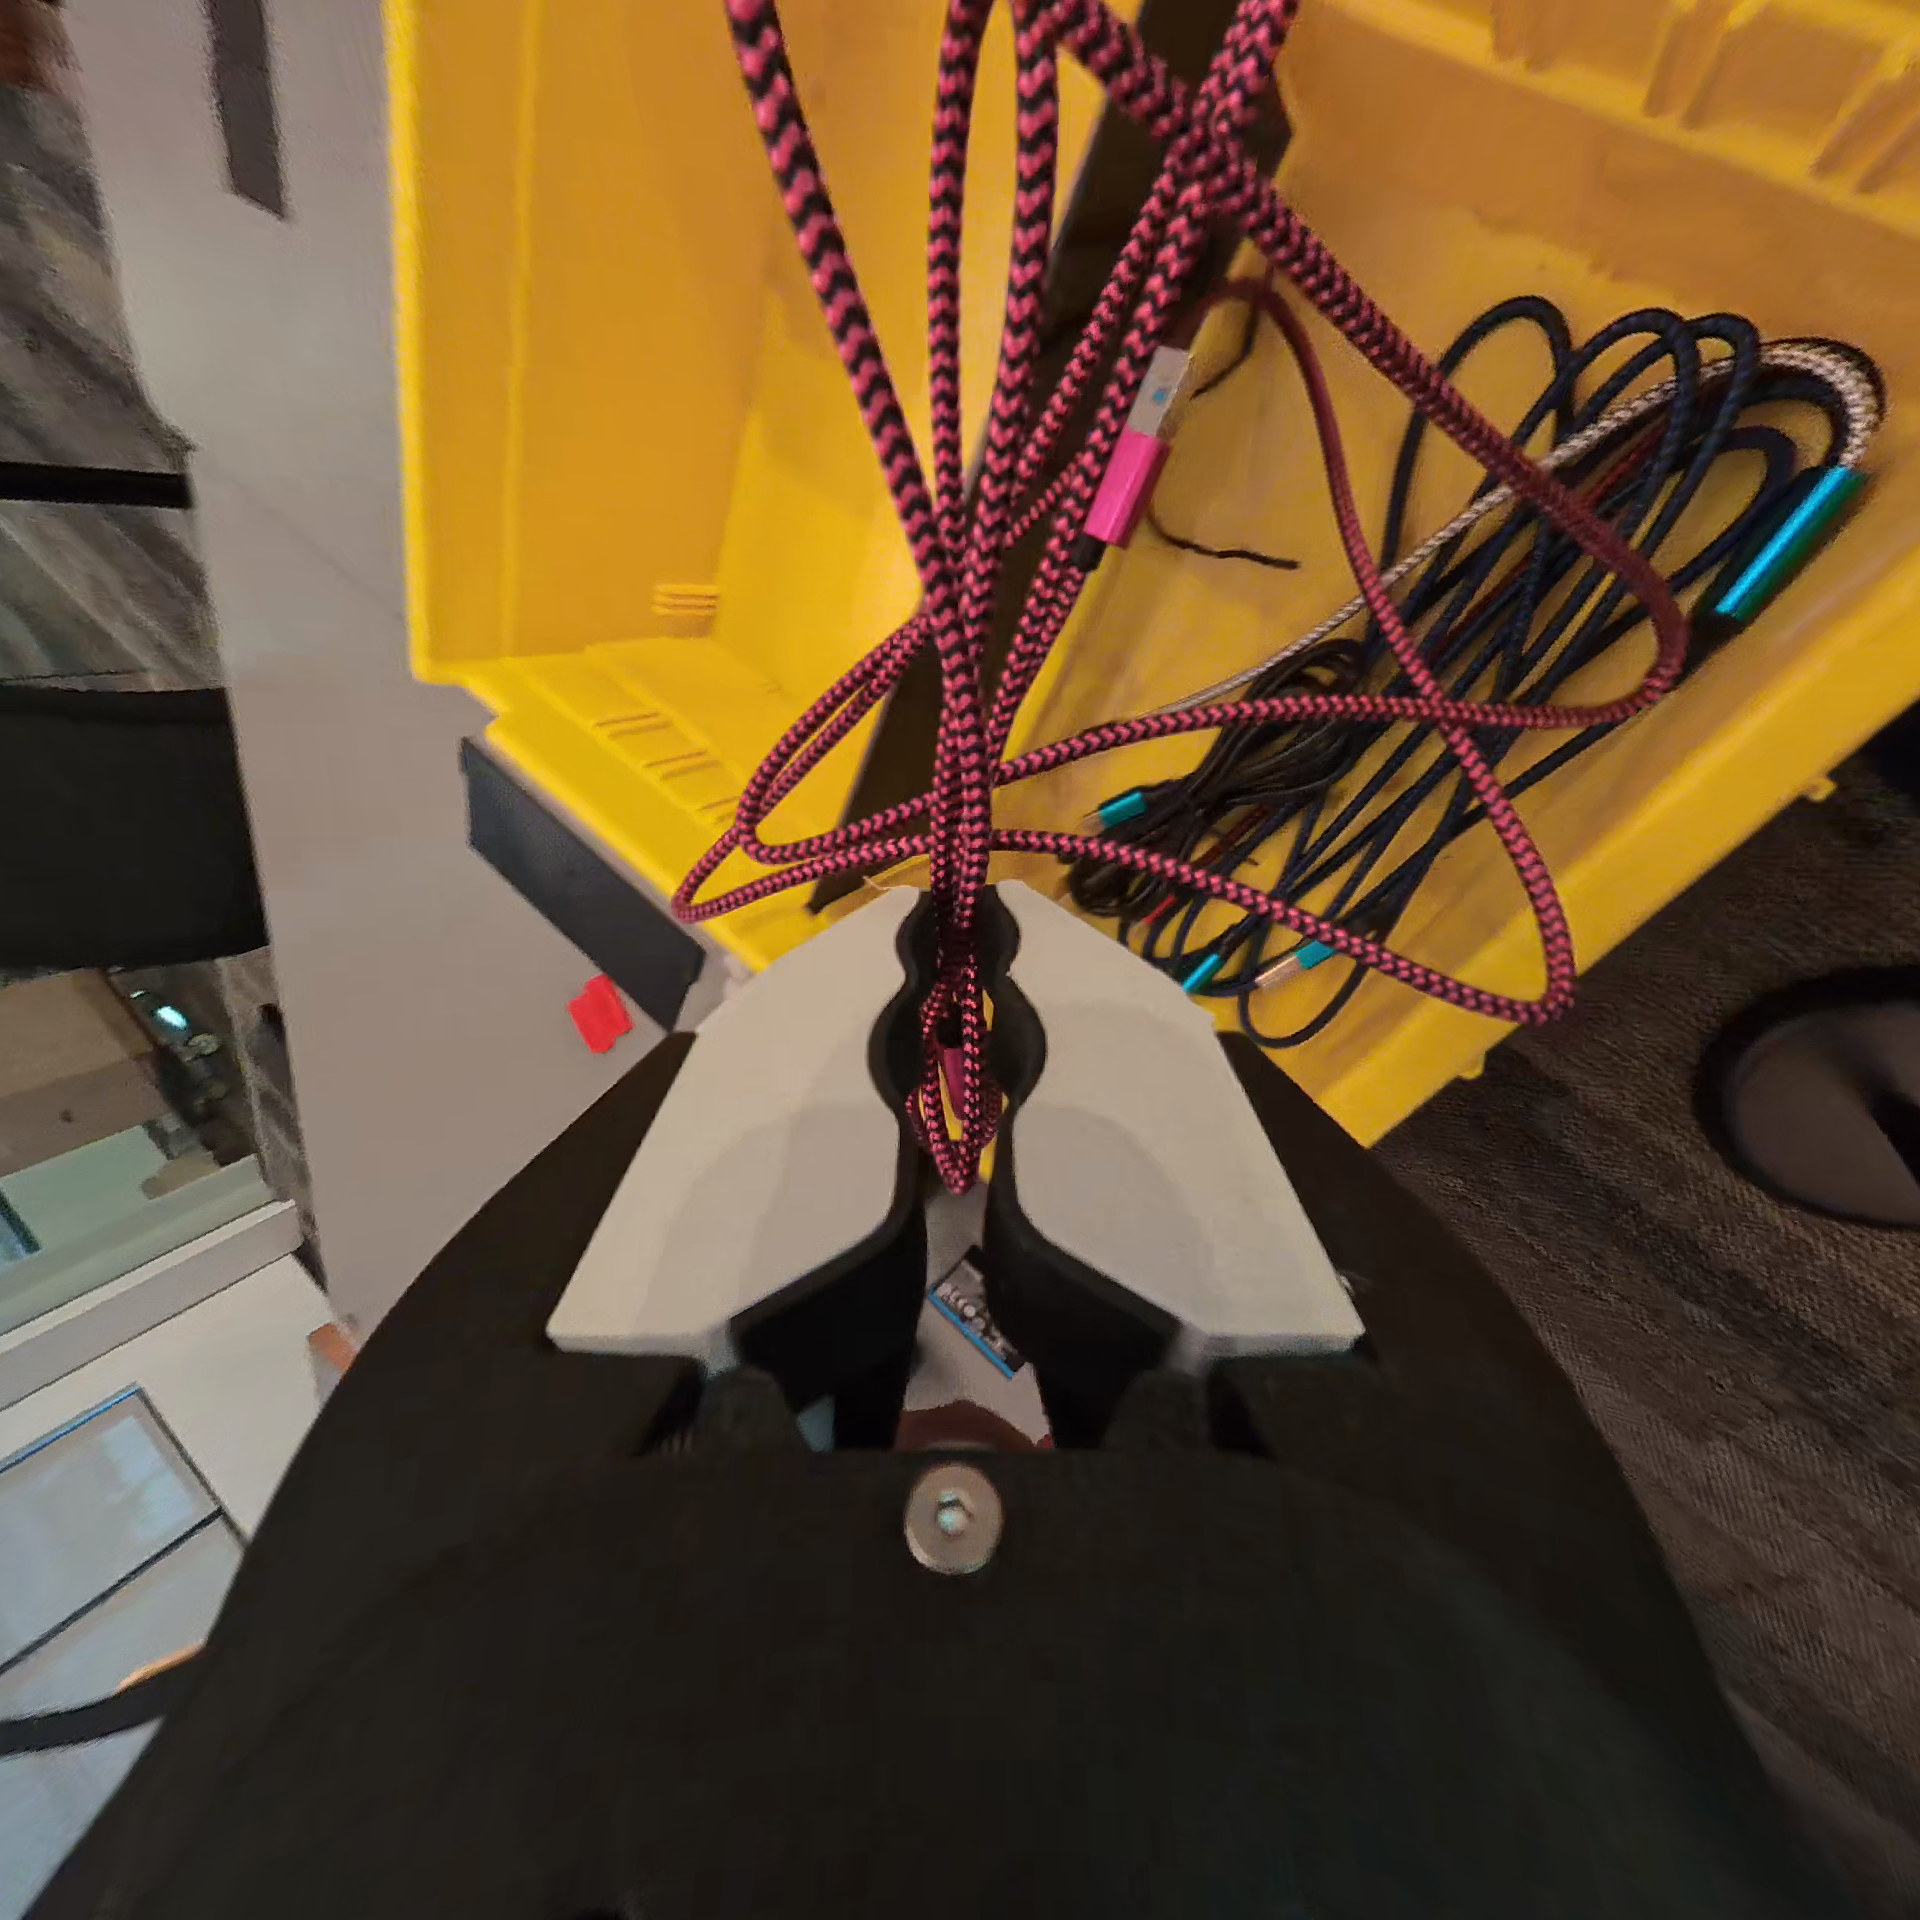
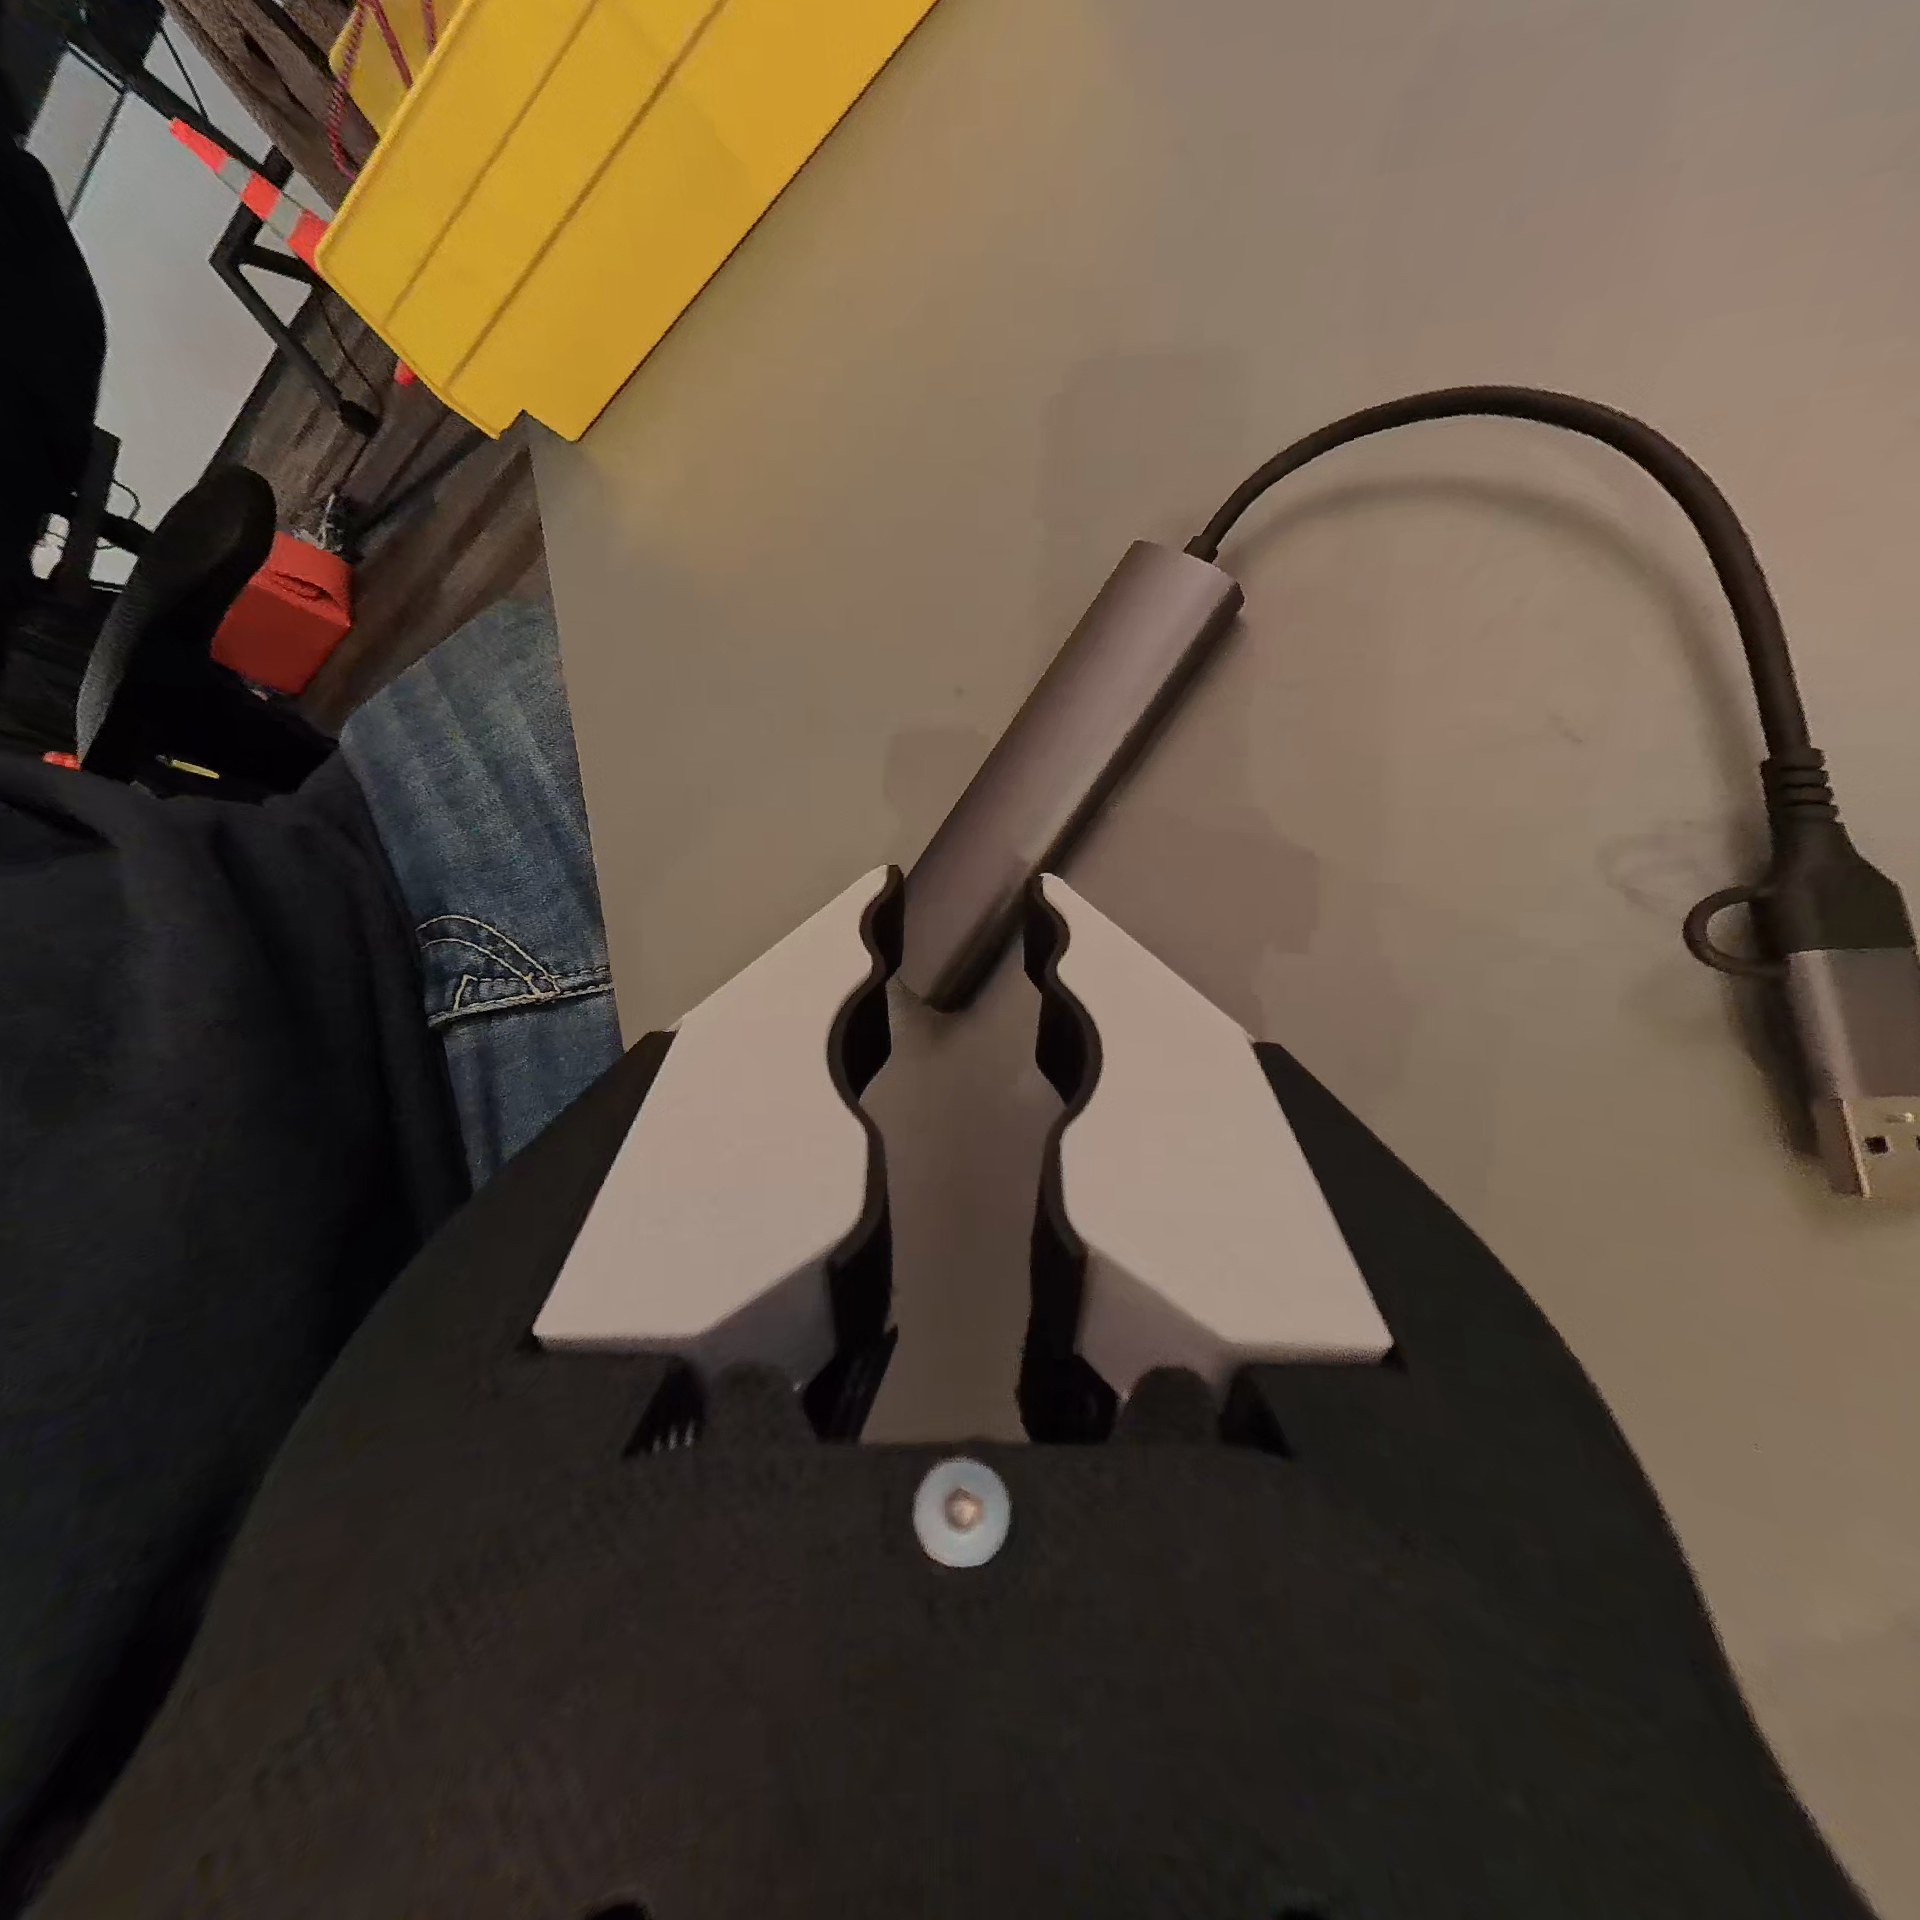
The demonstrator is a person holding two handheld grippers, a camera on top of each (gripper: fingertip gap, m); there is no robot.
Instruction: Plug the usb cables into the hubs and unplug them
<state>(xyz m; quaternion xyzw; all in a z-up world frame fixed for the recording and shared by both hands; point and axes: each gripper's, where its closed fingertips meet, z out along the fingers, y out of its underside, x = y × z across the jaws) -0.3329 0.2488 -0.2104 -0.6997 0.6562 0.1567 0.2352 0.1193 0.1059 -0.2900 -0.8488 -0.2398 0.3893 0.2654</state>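
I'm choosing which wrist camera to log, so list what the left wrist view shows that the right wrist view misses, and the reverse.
Only the left wrist view shows the left gripper shut on a bundle of the pink braided cable, its pink USB plug hanging free, and dark cables lying inside the bin.

Only the right wrist view shows the right gripper, open around one end of the grey hub on the table, plus the hub's black lead and plug.

Both show the yellow bin.
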